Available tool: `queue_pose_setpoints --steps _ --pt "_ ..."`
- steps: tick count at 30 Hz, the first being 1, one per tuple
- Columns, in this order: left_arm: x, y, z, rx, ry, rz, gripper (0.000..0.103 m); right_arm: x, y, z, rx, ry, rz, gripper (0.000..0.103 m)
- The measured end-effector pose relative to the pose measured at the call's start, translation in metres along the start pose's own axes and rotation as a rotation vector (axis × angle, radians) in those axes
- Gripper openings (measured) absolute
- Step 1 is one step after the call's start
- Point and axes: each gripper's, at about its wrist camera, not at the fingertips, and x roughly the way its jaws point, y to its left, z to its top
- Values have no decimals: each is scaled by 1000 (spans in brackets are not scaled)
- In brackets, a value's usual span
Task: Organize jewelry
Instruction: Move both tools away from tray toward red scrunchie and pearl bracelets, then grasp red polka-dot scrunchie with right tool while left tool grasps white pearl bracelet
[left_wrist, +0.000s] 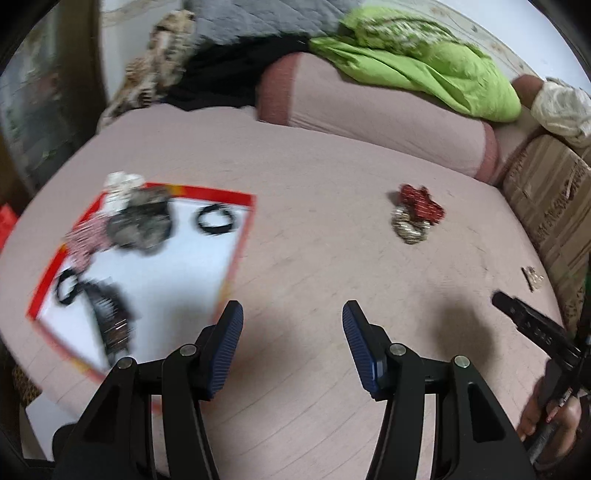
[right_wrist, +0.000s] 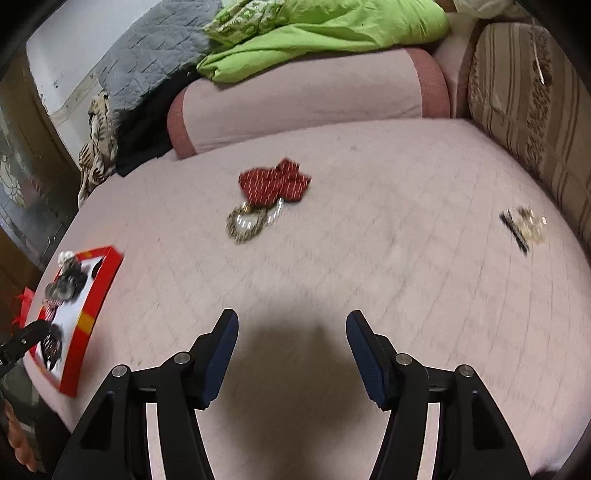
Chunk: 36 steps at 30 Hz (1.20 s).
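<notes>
Right wrist view: the right tongs (right_wrist: 291, 343) hang spread wide and empty over the bed (right_wrist: 369, 277). The red bow (right_wrist: 275, 181) and beaded ring (right_wrist: 247, 221) lie ahead, slightly left, apart from the box (right_wrist: 92, 314). Left tongs (left_wrist: 291, 332) are also released and empty, so I'd say the right is nearer.

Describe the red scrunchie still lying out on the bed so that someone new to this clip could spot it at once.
Start from the pink bed cover; the red-rimmed tray sits at its left edge. Out in the middle of the cover, below the pink bolster, lies the red scrunchie. It is dark red with pale dashes, and it touches a gold-brown beaded scrunchie on its near side.
</notes>
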Motion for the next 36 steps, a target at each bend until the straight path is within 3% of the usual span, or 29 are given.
queue_pose_setpoints --steps 7,14,15,16,17,21,24,27,28,30,32,33,35,36 --pt "47 -44 22 71 21 -61 55 55 -11 74 -21 -37 24 65" --pt "82 -55 35 66 71 -99 55 146 -6 131 32 69 75 65" --pt "86 -56 37 71 70 -97 55 158 -6 133 30 90 73 56" --pt "87 -55 38 74 70 -94 55 170 -5 134 26 120 60 38" --pt "92 -56 41 75 71 -91 55 176 -7 133 23 145 54 6" --pt "103 -60 47 70 86 -99 55 162 -24 119 25 164 14 6" --pt "117 -70 54 80 110 -111 55 131 -41 94 -14 172 -52 6" --pt "137 -87 62 94 136 -133 55 95 -60 62 23 202 -49 12" --pt "142 -91 64 95 143 -138 55 85 -66 54 39 199 -41 18" --pt "158 -103 69 96 166 -151 55 65 -75 39 73 163 -20 51" --pt "177 -119 75 119 189 -143 54 52 -79 33 86 105 -26 58" --pt "183 -124 76 124 193 -142 52 48 -78 34 77 77 -37 58" --pt "199 -134 81 130 219 -134 29 46 -77 37 56 47 -36 58" --pt "208 -137 83 119 236 -143 26 45 -77 40 53 31 -25 58"
